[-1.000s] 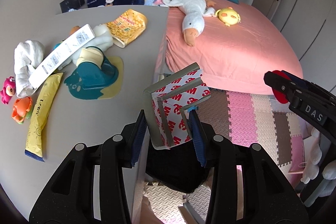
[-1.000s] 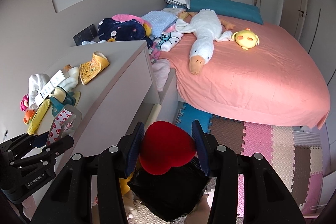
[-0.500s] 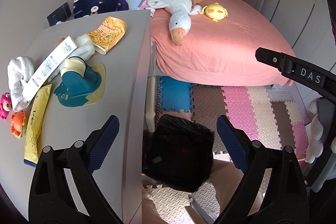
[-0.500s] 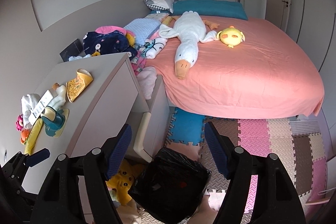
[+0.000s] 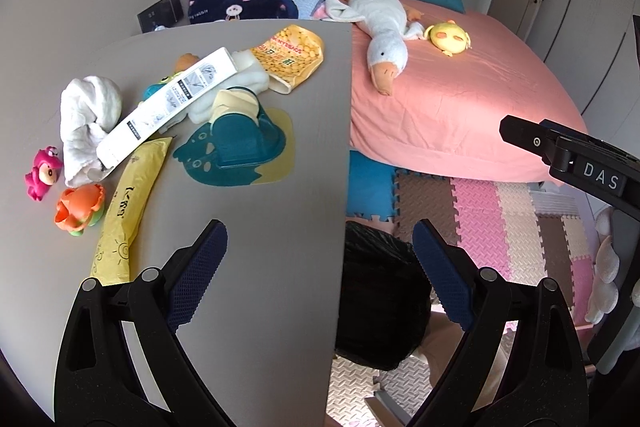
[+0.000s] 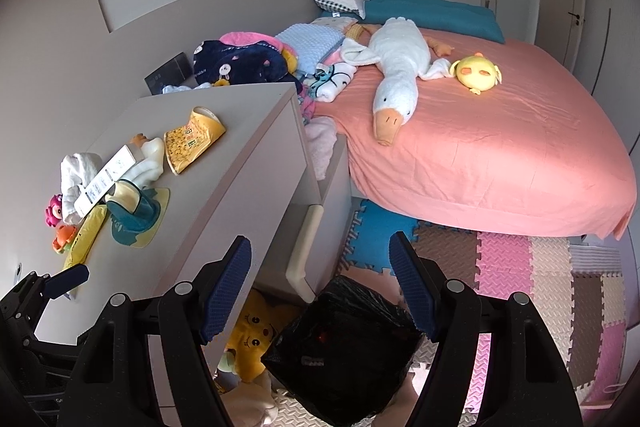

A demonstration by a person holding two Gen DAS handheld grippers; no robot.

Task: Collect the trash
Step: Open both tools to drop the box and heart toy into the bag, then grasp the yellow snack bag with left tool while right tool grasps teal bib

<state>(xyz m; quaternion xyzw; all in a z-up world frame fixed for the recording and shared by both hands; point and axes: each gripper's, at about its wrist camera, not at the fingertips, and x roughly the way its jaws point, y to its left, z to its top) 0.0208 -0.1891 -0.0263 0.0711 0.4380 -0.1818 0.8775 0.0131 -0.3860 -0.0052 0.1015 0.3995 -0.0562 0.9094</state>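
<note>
Both sets of fingers gape wide, gripping nothing — the left gripper (image 5: 320, 267) hangs over the desk (image 5: 256, 227) edge, the right gripper (image 6: 320, 275) above the black-lined trash bin (image 6: 344, 343) on the floor. Something red shows inside the bin.

On the grey desk, clutter sits toward the far left: a long yellow packet (image 5: 130, 211) lying flat, a white carton (image 5: 168, 107) slanted across a white cloth (image 5: 86, 123), a yellow bean pouch (image 5: 292, 57) near the back edge, and a teal-and-cream holder (image 5: 240, 135) on a teal cat-shaped mat (image 5: 208, 163). A pink figure (image 5: 42, 173) and an orange toy (image 5: 78, 207) sit at the left rim.

Beyond the desk — the bed (image 6: 500, 147) under a salmon sheet, with a white plush goose (image 6: 396, 83) and a yellow plush chick (image 6: 476, 71) on top. Foam puzzle mats (image 6: 520, 267) in pink, brown and blue cover the floor, and a yellow plush (image 6: 250, 339) lies beside the bin, under the desk.
</note>
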